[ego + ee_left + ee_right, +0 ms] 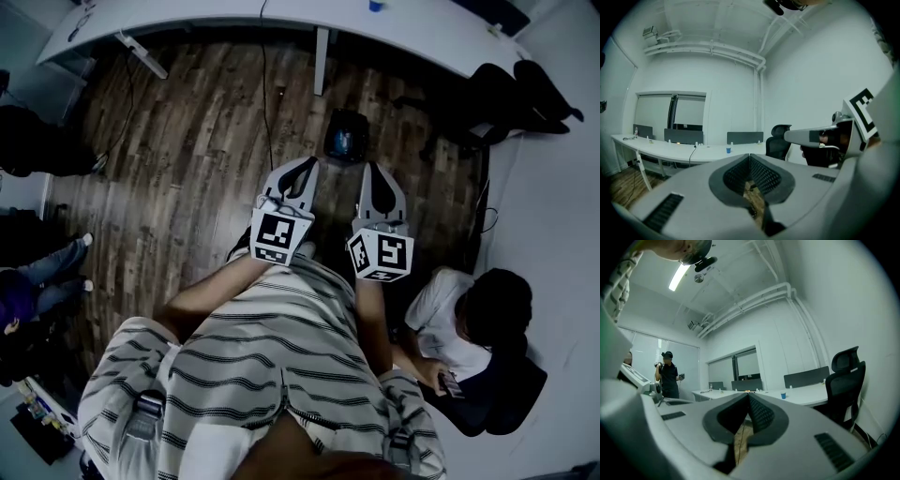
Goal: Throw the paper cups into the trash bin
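Note:
A small blue cup (376,6) stands on the long white desk (281,14) at the far side of the room; it also shows in the left gripper view (728,150) and in the right gripper view (783,395). A dark bin (345,139) with something bluish inside stands on the wooden floor just beyond both grippers. My left gripper (309,164) is shut with nothing between its jaws (750,155). Beside it, my right gripper (368,167) is also shut and empty (749,394). Both point level towards the desk.
A person in a white top sits low at the right (459,319). A black office chair (846,380) stands near the right wall. Desk legs (322,61) and a cable (267,94) reach the floor. Another person stands at the left (669,376).

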The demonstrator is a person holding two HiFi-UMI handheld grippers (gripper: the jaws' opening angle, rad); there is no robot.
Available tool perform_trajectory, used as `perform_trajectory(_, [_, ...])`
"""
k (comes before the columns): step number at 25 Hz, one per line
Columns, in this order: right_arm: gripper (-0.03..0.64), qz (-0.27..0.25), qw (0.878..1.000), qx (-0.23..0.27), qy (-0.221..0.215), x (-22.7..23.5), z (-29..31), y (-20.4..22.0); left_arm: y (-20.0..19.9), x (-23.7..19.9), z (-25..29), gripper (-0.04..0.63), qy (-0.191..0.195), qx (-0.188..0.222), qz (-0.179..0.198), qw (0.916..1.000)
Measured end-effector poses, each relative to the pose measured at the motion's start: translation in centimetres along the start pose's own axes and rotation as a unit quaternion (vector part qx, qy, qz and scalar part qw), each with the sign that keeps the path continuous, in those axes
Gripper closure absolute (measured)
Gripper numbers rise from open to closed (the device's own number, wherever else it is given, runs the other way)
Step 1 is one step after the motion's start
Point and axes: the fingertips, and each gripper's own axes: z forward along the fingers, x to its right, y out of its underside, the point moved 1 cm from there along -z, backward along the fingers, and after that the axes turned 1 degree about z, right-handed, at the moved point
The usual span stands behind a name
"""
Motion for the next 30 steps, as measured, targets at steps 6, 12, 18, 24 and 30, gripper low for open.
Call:
perform_trajectory(6, [0.606, -0.004, 1.000, -0.006, -0.007, 0.7, 0.6, 0.3, 0.1, 0.0, 1.0, 0.571, -0.006, 0.000, -0.005, 1.0000])
perform_trajectory(12, [0.606, -0.009, 1.000, -0.015, -0.005, 1.8, 2.6, 0.4, 0.4, -0.8, 3.2, 0.571, -0.003, -0.004, -0.011, 0.9999])
perform_trajectory(18, [0.606, -0.009, 1.000, -0.025, 0.000, 3.5, 6.6, 1.1, 0.8, -2.3, 6.9, 0.571, 0.016, -0.001, -0.022, 0.9996])
perform_trajectory(24, [0.606, -0.013, 0.999, -0.033, 0.010, 5.2, 13.7, 1.1, 0.3, -6.8, 13.0, 0.571, 0.027, -0.001, -0.035, 0.9990])
perform_trajectory(30, [0.606, -0.018, 0.999, -0.034, 0.027, 6.5, 22.3, -0.9, -0.7, -12.9, 20.4, 0.571, 0.041, -0.023, -0.025, 0.9986])
